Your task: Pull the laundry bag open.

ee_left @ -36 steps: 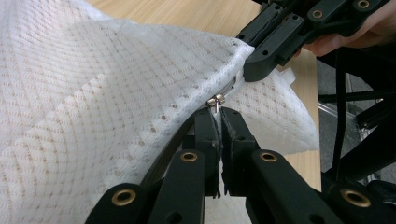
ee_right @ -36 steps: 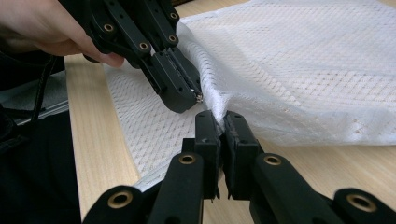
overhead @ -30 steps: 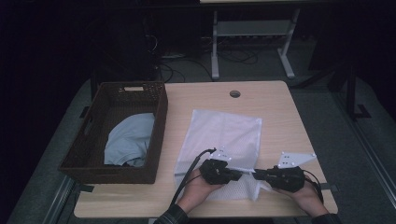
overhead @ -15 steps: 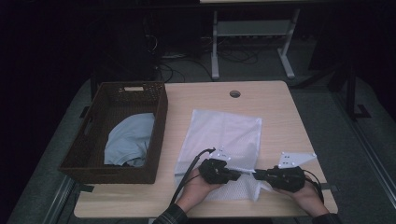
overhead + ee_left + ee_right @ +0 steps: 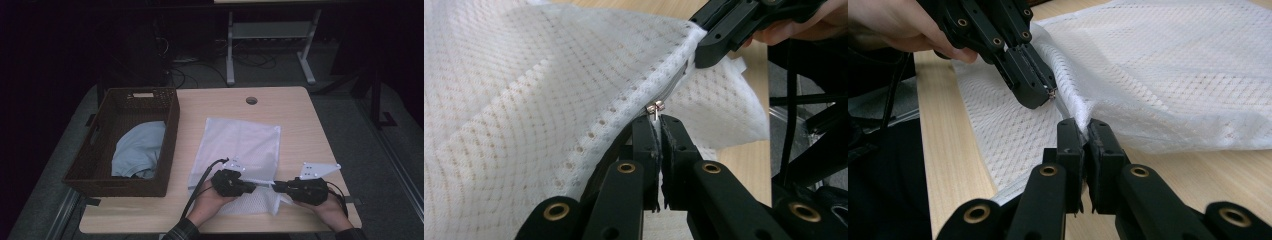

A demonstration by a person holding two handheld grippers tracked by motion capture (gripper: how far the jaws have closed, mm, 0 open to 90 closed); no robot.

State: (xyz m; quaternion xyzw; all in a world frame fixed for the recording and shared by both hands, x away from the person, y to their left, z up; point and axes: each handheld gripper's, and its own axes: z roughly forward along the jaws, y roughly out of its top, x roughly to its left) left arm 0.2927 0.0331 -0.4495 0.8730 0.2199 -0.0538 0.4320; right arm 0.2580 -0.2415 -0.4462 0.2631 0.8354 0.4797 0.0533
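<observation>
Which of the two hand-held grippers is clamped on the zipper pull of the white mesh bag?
The left hand-held gripper: its jaws pinch the metal zipper pull. The right hand-held gripper grips the mesh bag edge instead.

Left gripper [image 5: 254, 186] shifted slightly leftward along the near edge of the white mesh laundry bag [image 5: 240, 150], jaws clamped on the zipper pull [image 5: 655, 108]. Gap to right gripper [image 5: 276, 186] marginally wider. No other change noted.
</observation>
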